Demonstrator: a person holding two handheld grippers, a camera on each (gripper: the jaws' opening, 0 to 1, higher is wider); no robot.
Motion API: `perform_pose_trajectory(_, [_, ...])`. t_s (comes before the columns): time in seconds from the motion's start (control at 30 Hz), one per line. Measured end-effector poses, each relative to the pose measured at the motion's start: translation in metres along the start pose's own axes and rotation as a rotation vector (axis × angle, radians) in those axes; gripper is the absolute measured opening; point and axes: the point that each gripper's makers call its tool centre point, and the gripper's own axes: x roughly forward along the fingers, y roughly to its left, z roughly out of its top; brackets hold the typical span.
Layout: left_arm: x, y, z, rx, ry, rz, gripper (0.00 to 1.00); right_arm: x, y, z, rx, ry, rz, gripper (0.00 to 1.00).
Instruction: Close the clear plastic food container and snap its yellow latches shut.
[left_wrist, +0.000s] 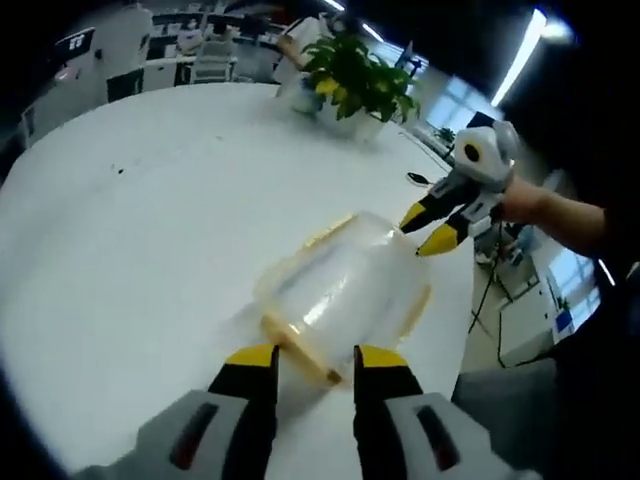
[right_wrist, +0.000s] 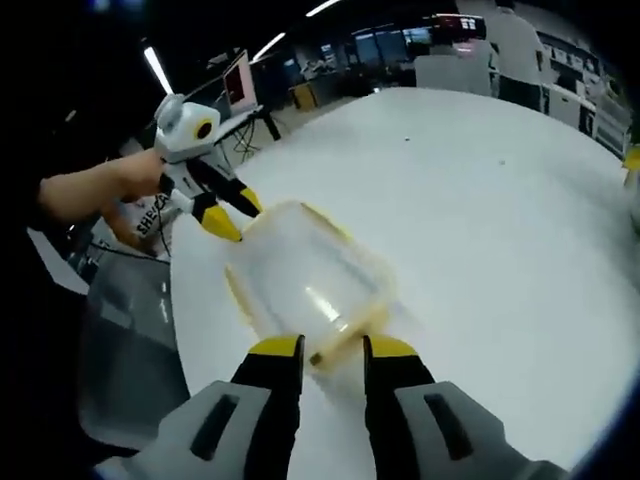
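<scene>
Centre frame in the left gripper view: clear plastic food container on the white tabletop, lid on, motion-blurred. A yellow latch runs along its near edge, just above and between the left gripper fingers, which stand apart at a narrow gap, gripping nothing; contact with the latch can't be told. Right gripper, held by a hand, sits at the container's right far corner, yellow tips parted. Potted plant at top centre.

Right gripper view: container centre, tabletop beyond it, right gripper fingers narrowly apart at its near latch. Left gripper at the container's upper-left corner, tips spread.
</scene>
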Motion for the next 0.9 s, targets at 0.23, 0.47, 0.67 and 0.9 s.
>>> perform_pose_trajectory(0.23, [0.0,-0.0002,-0.0002,-0.058,-0.051,0.0,0.2,-0.001,0.0005,0.0002,-0.007,-0.03,0.024,0.2])
perform_pose_trajectory(0.47, [0.0,0.0026,0.0057,-0.022,-0.083,0.013,0.17,0.0023,-0.0021,-0.0012,-0.028,-0.039,0.031,0.18])
perform_pose_trajectory(0.67, [-0.0001,-0.0065,0.0042,-0.053,-0.028,0.007,0.17,0.0056,-0.0043,0.0033,0.077,-0.04,0.073,0.18])
perform_pose_trajectory(0.9, [0.0036,0.0003,0.0022,-0.084,-0.041,0.028,0.18,0.0037,-0.002,0.0032,0.08,-0.048,0.047,0.19])
